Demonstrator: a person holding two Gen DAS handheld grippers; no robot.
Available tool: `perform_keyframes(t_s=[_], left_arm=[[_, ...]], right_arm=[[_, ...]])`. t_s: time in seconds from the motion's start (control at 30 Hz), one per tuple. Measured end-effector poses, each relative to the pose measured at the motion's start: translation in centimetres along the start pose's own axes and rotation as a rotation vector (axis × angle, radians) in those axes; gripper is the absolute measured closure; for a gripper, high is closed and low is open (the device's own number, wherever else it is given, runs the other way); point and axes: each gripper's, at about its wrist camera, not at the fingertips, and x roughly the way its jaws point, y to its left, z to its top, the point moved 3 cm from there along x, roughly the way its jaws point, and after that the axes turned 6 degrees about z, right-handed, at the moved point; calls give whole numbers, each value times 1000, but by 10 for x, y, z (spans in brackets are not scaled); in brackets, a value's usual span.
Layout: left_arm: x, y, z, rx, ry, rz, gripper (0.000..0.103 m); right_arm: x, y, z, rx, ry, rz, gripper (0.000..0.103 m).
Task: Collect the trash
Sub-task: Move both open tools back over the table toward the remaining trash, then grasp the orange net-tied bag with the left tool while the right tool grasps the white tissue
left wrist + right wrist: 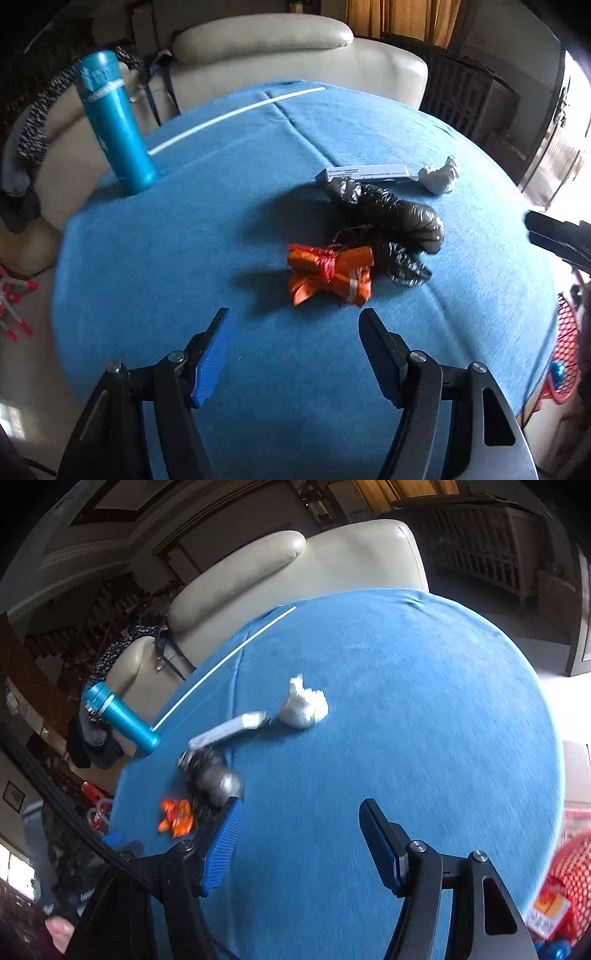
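Where the blue cloth (221, 240) covers the counter, four pieces of trash lie in a loose line near its middle. Nearest the left gripper (293, 321) is one orange wrapper (330, 275), folded flat and bound at the waist with red string so that it flares like a bow. Touching it on the far side is one black plastic bag (388, 218), crumpled, glossy and lumpy. Beyond the bag lies one small white box (365, 172), long and narrow, with print on its face. Just beside the box's end sits one white wad (439, 177), soft, crinkled and twisted to a point.

Nothing sits between the left gripper's jaws; they stand apart over bare cloth just short of the wrapper, one ribbed blue pad showing on the inner face of the left finger. The right gripper (301, 805) likewise has its jaws apart and holds nothing, with ribbed blue pads on both fingers; its view is blurred.

Farther out, one teal bottle (114, 122), a smooth metallic cylinder with a white cord around its neck, stands upright at the counter's far left edge. One thin white stick (236, 110) lies straight along the far edge. A cream leather sofa (295, 55), padded and rounded, stands behind. One red mesh basket (572, 867) sits at the right, off the counter's edge, with packaging in it.
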Motion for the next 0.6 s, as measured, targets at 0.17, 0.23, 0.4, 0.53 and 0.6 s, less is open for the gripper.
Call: perform_keyframes(t_s=[0.17,0.23,0.4,0.53,0.6], left_arm=[[22,2,23,-14,18,-88,32],[31,0,30,-11,27,-123,32],[49,-6,41,16,30,-185,32],[55,-11,43,58,7,-239,32],[58,-14,42,73,7,-264,33]], right_arm=[[36,-4,34,5,19,-21,34],[52,-7,47,17,23,-26,34],[88,-14,73,40,33,-47,34],[116,-19,84,39,56,-79,34],[130,-22,85,46,78,-93,37]])
